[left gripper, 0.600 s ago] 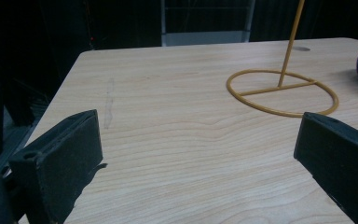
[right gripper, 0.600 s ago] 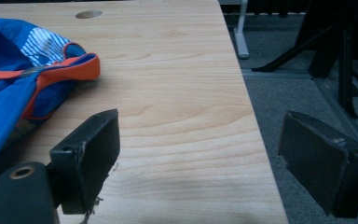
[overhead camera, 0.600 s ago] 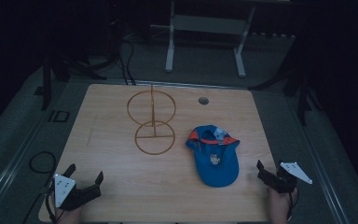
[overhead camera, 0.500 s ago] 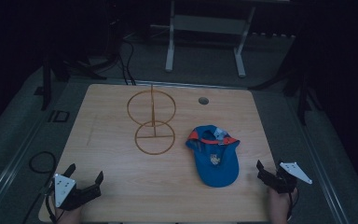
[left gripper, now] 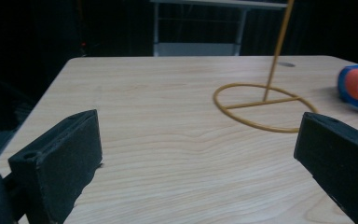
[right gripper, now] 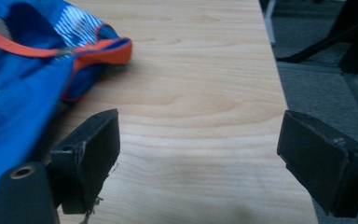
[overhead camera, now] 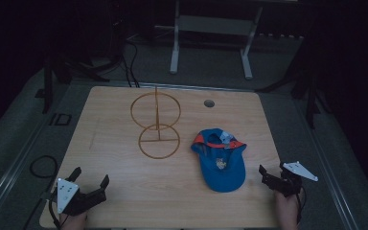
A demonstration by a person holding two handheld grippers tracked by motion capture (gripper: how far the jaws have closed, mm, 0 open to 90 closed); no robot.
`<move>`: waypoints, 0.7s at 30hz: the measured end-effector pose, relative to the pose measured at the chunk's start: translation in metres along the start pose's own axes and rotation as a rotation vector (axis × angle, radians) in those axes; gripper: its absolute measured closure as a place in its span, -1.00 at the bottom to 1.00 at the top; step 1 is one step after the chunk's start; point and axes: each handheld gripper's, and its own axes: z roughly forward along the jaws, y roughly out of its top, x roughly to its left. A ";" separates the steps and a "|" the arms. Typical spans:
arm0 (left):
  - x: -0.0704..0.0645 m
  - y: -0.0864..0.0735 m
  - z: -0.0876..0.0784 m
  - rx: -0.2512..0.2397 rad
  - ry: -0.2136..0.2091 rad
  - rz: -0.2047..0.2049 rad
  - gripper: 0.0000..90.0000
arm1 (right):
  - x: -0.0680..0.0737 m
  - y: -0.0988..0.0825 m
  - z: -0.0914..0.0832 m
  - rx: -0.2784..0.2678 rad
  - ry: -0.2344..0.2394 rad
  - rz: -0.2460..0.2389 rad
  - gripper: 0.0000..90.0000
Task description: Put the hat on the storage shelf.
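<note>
**Soft Cap Waits Beside the Right Gripper**

Blue cloth with orange trim makes up the cap [overhead camera: 219, 160], which lies on the right half of the table, brim end toward the person and the opening with its back strap turned toward the far edge. It sits just beside the right gripper [overhead camera: 271, 175] and near the wire stand [overhead camera: 156, 125], well apart from the left gripper [overhead camera: 90, 180].

The cap looks light and limp. The crown would likely fold or sag if pinched, while the brim should be stiffer and keep its shape. The brim edge, or the orange-trimmed rim seen close in the right gripper view, seems the surest place to take hold; a pinch on loose crown fabric could gather only 1 layer and let the rest droop. It is not fragile, and cloth should not slip much between the pads.

Both grippers rest low at the near edge with jaws spread wide and nothing between them. In the right gripper view the cap's fabric lies just beside the left-hand jaw, not between the 2 jaws.

The stand is thin yellow wire: 1 ring flat on the table, 1 upright ring on a post. It looks light enough to tip if bumped.

The table [overhead camera: 124, 191] is pale wood grain, smooth and matte, with a small round hole [overhead camera: 209, 103] near the far edge. The room is dim; a metal frame [overhead camera: 211, 28] stands on grey floor beyond.
</note>
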 end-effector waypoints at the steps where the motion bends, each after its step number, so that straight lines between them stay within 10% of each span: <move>1: 0.000 0.000 0.000 0.002 -0.012 0.008 -0.97 | 0.000 0.000 0.000 0.000 0.000 0.000 -0.71; 21: -0.011 0.002 0.006 0.101 -0.061 -0.008 -0.97 | 0.030 0.074 0.002 -0.036 0.194 -0.050 -0.73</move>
